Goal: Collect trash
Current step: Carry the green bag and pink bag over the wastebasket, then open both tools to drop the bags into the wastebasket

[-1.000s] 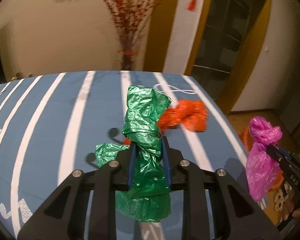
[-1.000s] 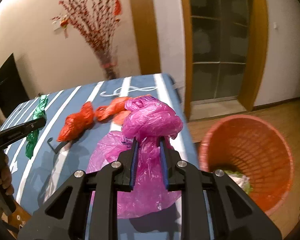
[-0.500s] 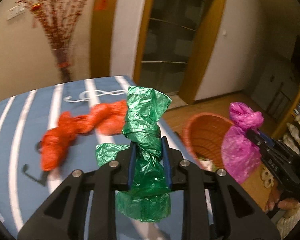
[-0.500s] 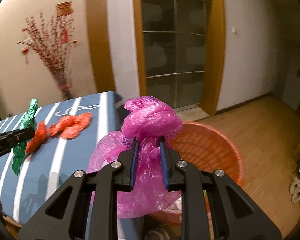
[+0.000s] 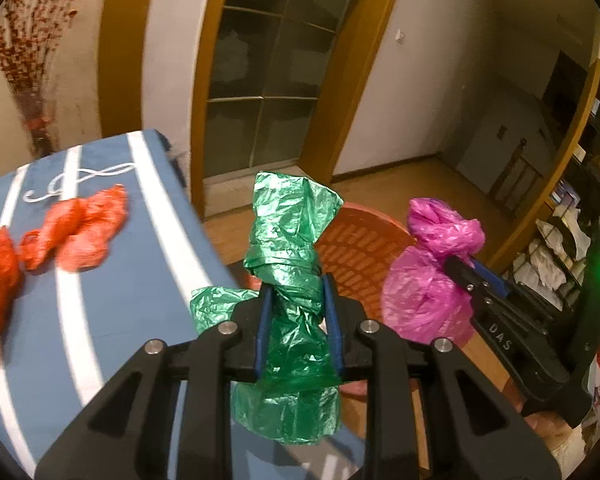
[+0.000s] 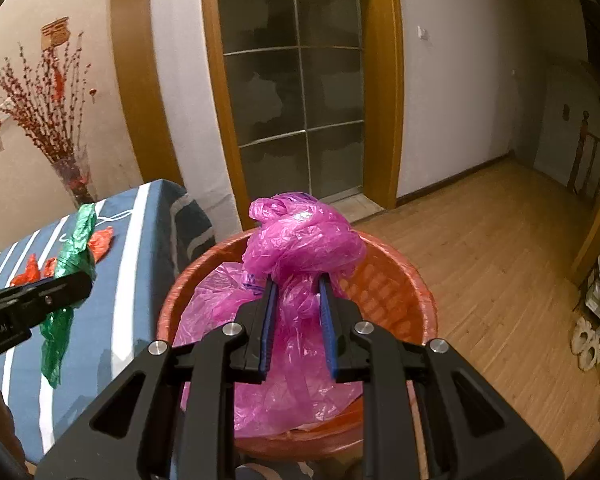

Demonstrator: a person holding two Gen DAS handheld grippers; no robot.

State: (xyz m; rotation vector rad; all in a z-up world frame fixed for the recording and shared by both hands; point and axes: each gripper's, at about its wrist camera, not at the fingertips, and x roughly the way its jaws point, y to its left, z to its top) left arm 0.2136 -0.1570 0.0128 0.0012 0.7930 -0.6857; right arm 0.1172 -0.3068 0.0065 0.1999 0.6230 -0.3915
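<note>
My left gripper [image 5: 297, 292] is shut on a knotted green plastic bag [image 5: 290, 240], held in the air past the table's right edge. My right gripper [image 6: 297, 288] is shut on a knotted pink plastic bag [image 6: 300, 240] that hangs over the orange slatted basket [image 6: 384, 280] on the floor. In the left wrist view the pink bag [image 5: 432, 272] and the right gripper [image 5: 472, 276] sit to the right, in front of the basket [image 5: 356, 248]. Two crumpled orange-red bags [image 5: 76, 232] lie on the blue striped table [image 5: 132, 280]. The right wrist view shows the green bag [image 6: 76, 248] at the left.
A glass-paned door with a wooden frame [image 6: 300, 100] stands behind the basket. A vase of red branches [image 6: 60, 120] stands by the wall behind the table. Wooden floor [image 6: 480, 248] stretches to the right. Shelves with white clutter [image 5: 560, 248] fill the right side.
Both grippers have swung right, off the table toward the basket, each still gripping its bag. The pink bag now hangs over the basket; the green bag has passed the table's edge.
</note>
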